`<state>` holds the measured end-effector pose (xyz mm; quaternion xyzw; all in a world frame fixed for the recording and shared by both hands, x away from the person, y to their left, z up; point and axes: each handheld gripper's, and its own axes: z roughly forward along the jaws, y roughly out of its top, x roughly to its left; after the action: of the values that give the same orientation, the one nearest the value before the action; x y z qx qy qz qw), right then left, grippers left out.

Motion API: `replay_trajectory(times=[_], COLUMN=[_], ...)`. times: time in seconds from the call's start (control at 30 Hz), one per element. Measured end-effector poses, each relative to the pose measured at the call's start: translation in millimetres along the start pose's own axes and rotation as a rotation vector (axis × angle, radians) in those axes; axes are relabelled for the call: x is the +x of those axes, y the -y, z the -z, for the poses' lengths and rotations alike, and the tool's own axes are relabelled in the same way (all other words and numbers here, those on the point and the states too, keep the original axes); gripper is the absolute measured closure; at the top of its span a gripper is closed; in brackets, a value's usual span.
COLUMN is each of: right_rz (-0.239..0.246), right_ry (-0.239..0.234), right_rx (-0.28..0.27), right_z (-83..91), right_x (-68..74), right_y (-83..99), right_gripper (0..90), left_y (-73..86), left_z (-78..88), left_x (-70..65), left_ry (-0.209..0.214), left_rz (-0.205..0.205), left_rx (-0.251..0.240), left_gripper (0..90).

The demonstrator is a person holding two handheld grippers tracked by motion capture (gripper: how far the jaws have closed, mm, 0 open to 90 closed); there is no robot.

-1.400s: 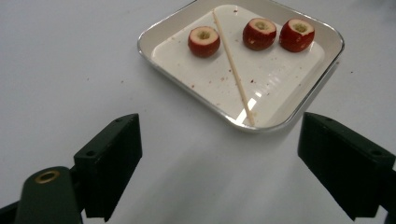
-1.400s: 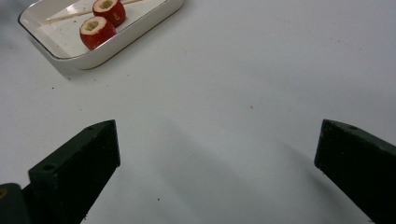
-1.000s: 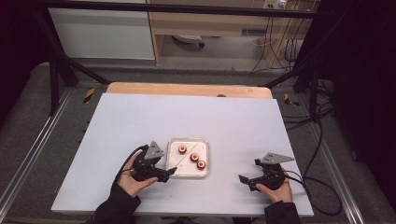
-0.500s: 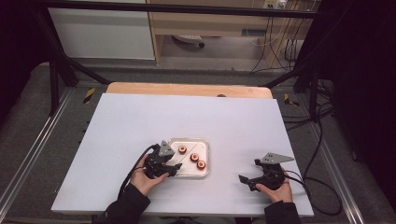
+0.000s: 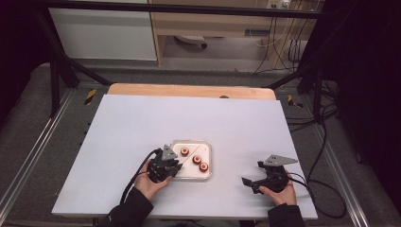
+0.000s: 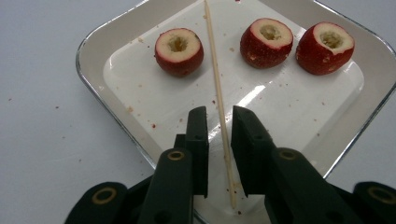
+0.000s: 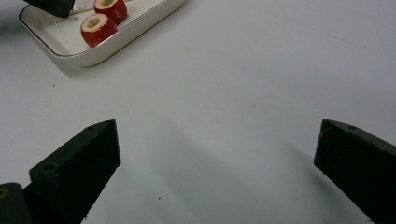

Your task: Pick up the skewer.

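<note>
Skewer [image 6: 219, 93] lay between the left gripper's [image 6: 219, 140] narrowly parted, unclosed jaws on the tray [image 6: 107, 88], apparently awaiting pinching; right gripper [image 7: 215, 154] gaped idle.

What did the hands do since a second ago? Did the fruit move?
The left tongs moved right, over the near edge of the white tray. Their jaws now sit on either side of the wooden skewer, not yet squeezing it. The right tongs stayed put, open, on the table. The three red fruits did not move.
</note>
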<state>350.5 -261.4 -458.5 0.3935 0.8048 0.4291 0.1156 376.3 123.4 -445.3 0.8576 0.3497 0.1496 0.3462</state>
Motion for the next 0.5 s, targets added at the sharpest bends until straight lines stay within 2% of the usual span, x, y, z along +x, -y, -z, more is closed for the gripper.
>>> replay_trajectory(times=[0.27, 0.5], right_rz=[0.0, 0.0], right_ry=[-0.002, -0.004], right_rx=[0.0, 0.001], right_z=[-0.2, -0.6], right_x=[0.2, 0.3], right_y=[0.1, 0.1], right_gripper=[1.0, 1.0], left_y=[2.3, 3.0], left_z=[-0.2, 0.2], left_x=[-2.6, -3.1], left_ry=[-0.029, -0.016], left_rz=[0.022, 0.027], left_rx=[-0.018, -0.019], left_gripper=[84.0, 88.0])
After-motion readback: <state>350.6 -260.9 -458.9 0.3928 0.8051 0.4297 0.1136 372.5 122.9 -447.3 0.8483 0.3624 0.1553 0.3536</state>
